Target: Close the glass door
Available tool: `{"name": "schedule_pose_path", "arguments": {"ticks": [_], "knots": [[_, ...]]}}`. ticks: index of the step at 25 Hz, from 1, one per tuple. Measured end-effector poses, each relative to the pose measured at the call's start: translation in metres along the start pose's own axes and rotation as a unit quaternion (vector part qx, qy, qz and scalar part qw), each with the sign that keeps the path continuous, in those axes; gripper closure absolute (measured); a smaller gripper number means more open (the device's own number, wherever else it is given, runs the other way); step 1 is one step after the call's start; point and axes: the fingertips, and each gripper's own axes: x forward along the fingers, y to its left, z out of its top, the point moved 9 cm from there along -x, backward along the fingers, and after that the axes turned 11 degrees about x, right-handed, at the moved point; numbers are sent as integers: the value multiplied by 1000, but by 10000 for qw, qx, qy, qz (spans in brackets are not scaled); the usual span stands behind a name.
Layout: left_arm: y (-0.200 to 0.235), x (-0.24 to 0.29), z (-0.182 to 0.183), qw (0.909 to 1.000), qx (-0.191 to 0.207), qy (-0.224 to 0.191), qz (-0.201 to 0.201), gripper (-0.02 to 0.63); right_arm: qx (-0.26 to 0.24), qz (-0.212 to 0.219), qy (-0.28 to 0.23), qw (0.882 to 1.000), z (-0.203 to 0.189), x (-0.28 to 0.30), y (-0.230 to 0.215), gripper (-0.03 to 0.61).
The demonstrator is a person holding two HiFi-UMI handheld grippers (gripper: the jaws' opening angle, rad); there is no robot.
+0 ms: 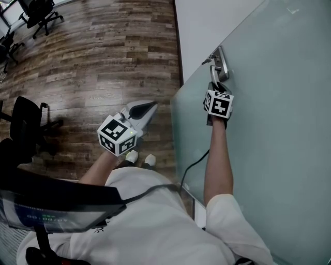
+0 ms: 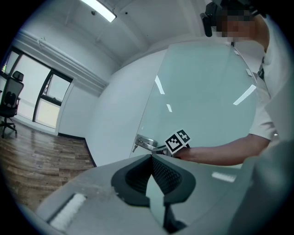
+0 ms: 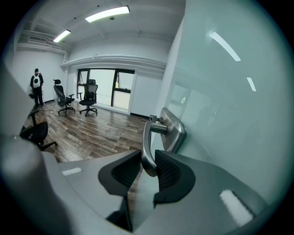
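Observation:
The frosted glass door (image 1: 279, 129) fills the right of the head view, with a metal lever handle (image 1: 220, 64) near its edge. My right gripper (image 1: 216, 85) reaches up to that handle. In the right gripper view the jaws are shut on the lever handle (image 3: 149, 147), one pad on each side of its curved end. My left gripper (image 1: 150, 107) hangs away from the door over the wooden floor. It is shut with nothing in it, and its pads (image 2: 158, 172) meet at the tips. The handle (image 2: 146, 143) and the door (image 2: 202, 101) lie ahead of it.
A white wall (image 1: 207, 26) adjoins the door's edge. A black office chair (image 1: 26, 124) stands close on the left and more chairs (image 1: 39, 13) stand at the far top left. In the right gripper view a person (image 3: 36, 87) stands far off by the windows.

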Motion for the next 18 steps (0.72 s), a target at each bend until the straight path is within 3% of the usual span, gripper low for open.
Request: {"name": "schedule_pose_path", "arguments": {"ticks": [9,18], "knots": [[5,3,6,10000,49,-38,73,612,-77,174,28,9998,0,5,12,480],[15,-26,2,9998,69,-56,161,612,-280,280,-179,9991,-9,-2,48,474]]}}
